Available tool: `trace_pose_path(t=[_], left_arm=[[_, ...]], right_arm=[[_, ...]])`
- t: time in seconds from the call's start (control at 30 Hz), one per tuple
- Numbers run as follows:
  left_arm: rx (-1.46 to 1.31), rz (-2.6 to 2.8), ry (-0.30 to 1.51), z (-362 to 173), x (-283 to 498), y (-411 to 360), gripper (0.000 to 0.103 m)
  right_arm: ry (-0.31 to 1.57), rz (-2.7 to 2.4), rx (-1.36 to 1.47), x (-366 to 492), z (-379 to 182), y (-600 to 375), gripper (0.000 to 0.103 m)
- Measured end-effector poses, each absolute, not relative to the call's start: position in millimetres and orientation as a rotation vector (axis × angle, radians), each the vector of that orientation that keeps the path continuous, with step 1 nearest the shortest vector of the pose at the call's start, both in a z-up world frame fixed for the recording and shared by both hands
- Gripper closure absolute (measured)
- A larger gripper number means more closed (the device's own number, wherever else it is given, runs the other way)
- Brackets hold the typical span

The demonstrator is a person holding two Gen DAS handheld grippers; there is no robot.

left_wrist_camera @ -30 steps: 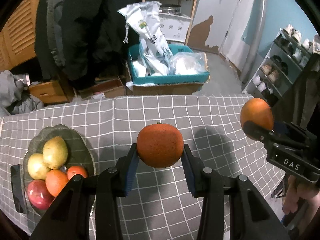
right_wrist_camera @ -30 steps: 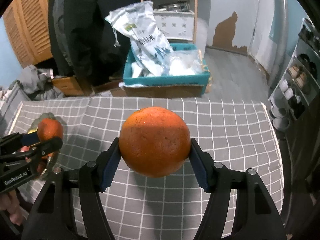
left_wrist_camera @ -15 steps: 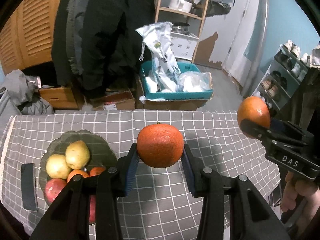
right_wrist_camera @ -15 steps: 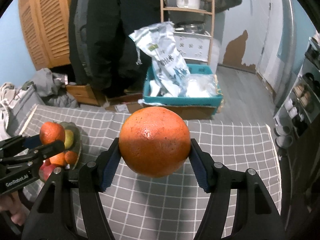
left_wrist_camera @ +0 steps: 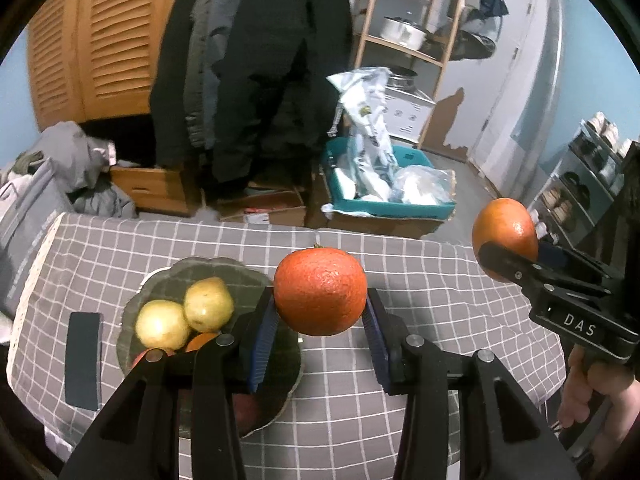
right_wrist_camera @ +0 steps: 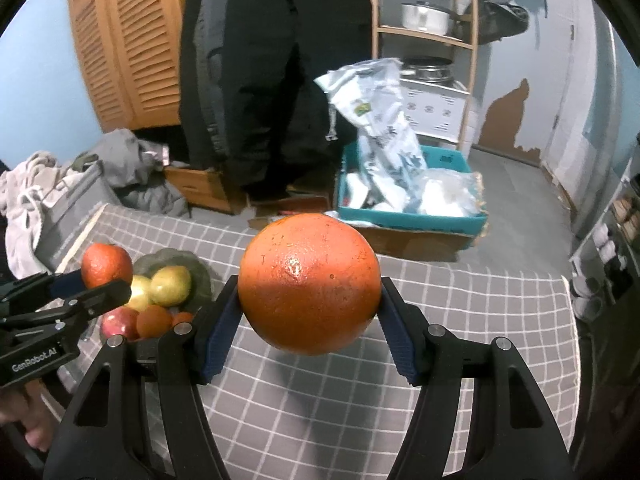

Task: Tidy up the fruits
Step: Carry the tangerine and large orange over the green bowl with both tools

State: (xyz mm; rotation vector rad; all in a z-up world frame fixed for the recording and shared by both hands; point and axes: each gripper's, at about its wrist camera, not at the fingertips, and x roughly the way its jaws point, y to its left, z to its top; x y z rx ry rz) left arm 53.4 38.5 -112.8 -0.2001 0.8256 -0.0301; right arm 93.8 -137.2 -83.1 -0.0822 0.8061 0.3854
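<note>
Two legible markings are on record. The body of the right hand-held gripper [left_wrist_camera: 505, 258], seen from the left wrist view, carries the white letters "DAS" on a black plate. The body of the left hand-held gripper [right_wrist_camera: 100, 280], seen from the right wrist view, carries the white lettering "GenRobot.AI" along its side. The large printed bag [right_wrist_camera: 374, 120] standing in the teal crate [right_wrist_camera: 412, 216] bears dark printing and a small green-yellow emblem; the characters are too blurred to read.
</note>
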Motion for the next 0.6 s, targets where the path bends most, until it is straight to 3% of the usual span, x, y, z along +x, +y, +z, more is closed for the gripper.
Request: trace_pose_path(t=[0.6], left_arm=[[-0.275,0.087,0.878,-144.5,42.8,113.3,0.060]], right_arm=[[0.883,0.537,-0.122,106.1,-110.5,-46.7,0.037]])
